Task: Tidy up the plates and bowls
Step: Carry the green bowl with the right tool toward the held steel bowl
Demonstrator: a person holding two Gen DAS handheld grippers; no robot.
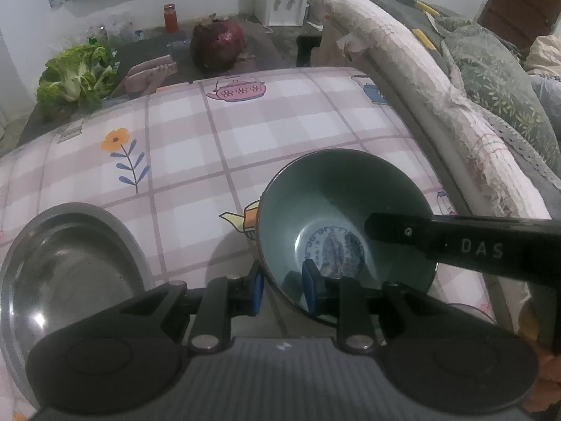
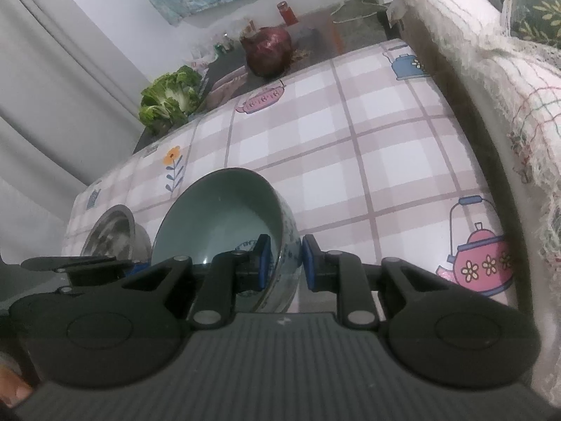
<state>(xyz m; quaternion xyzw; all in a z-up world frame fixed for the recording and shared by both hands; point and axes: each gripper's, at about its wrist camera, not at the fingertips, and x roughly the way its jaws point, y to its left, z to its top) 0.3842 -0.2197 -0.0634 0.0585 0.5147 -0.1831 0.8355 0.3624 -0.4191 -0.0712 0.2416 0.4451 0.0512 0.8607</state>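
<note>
Teal ceramic bowl [image 1: 345,224], prob heavy, slick & breakable, rim pinched by both left gripper [image 1: 282,289] & right gripper [image 2: 284,263], steel bowl [image 1: 70,273] left of them

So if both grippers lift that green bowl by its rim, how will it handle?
The green bowl looks glazed and rigid, so it should keep its shape but may slip between the fingers. It is probably ceramic: fairly heavy and chippable. Its deep, round shape already sits tilted on the tablecloth, so it could tip or swing.
</note>
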